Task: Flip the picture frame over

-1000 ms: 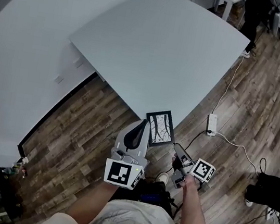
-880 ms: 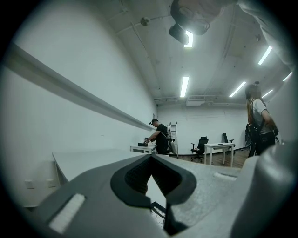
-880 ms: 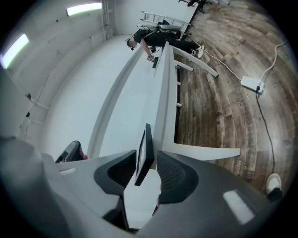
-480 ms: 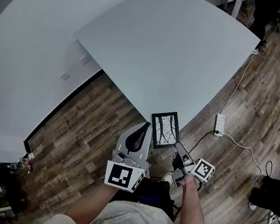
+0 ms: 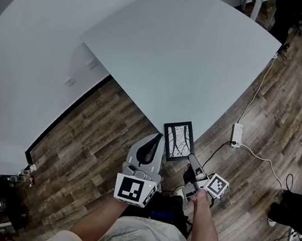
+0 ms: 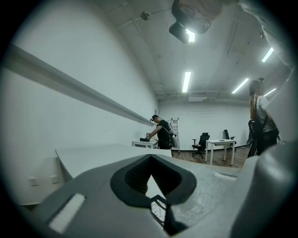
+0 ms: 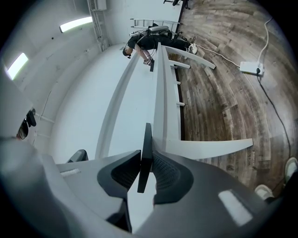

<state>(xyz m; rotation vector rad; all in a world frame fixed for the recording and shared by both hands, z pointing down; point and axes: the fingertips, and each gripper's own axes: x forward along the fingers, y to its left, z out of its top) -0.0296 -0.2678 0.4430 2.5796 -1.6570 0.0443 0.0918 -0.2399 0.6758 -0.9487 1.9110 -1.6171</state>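
The black picture frame (image 5: pixel 178 139) lies picture side up on the near corner of the white table (image 5: pixel 179 48), and its near end juts past the table edge. My right gripper (image 5: pixel 191 158) is at the frame's near right corner. In the right gripper view the frame's edge (image 7: pixel 145 158) stands between the pads, which have just been closing and now press on it. My left gripper (image 5: pixel 155 137) is shut and empty, just left of the frame. In the left gripper view a bit of the frame (image 6: pixel 158 208) shows through the gap in its pads.
Wood floor surrounds the table. A white power strip (image 5: pixel 236 134) with its cable lies on the floor to the right. A person (image 6: pixel 163 132) works at a far table, with chairs and desks beyond.
The right gripper has edged in on the frame's near right corner and its jaws have narrowed onto the frame's edge. The left gripper and the frame have hardly moved.
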